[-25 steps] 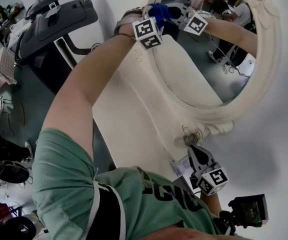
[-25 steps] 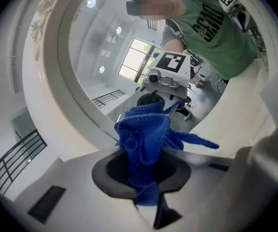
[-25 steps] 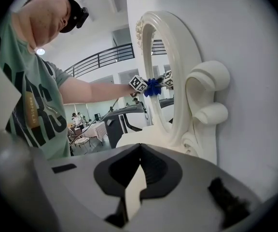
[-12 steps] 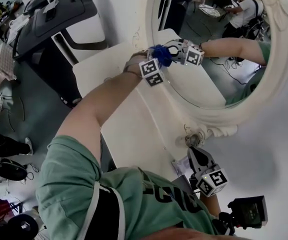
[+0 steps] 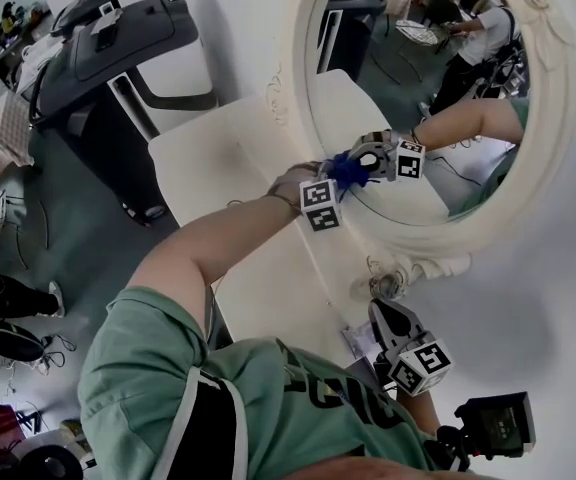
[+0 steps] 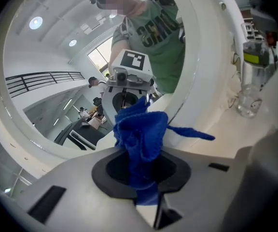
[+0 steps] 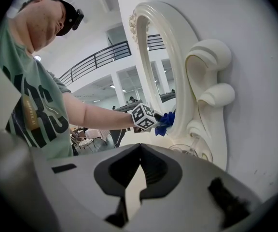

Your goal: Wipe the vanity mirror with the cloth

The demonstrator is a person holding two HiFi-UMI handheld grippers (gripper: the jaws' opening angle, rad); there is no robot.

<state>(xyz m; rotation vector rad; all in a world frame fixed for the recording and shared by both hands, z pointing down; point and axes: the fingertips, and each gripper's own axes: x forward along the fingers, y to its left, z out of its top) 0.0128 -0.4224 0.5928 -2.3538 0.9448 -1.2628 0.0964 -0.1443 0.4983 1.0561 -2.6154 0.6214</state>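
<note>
The right tongs (image 5: 386,313) are held nearest, low at the right, just short of the mirror's foot. Their jaws are pressed together with nothing between them, as shown in the right gripper view (image 7: 138,174). A clear glass (image 5: 388,283) is seen just beyond them, at the base of the frame, on the white bench (image 5: 233,238).

Farther in, the left tongs (image 5: 351,171) are reached out over the bench to the vanity mirror (image 5: 368,78). The blue cloth (image 5: 345,168) is pinched in their jaws. In the left gripper view the cloth (image 6: 141,134) is seen bunched and standing out of the closed jaws (image 6: 140,180), with a loose corner trailing right. The cloth is met by its own reflection, so it is taken to be touching the glass, low down and near the left inner edge of the frame.

Step in hand, as judged: wiping is under way, with the lower part of the glass being covered. How much of the pane is done cannot be told.

Next move, as judged: the cloth should be swept across the rest of the glass with light pressure held on it. The pinch must not be loosened, and the carved frame and the clear glass are to be avoided. The right tongs are not needed.
</note>
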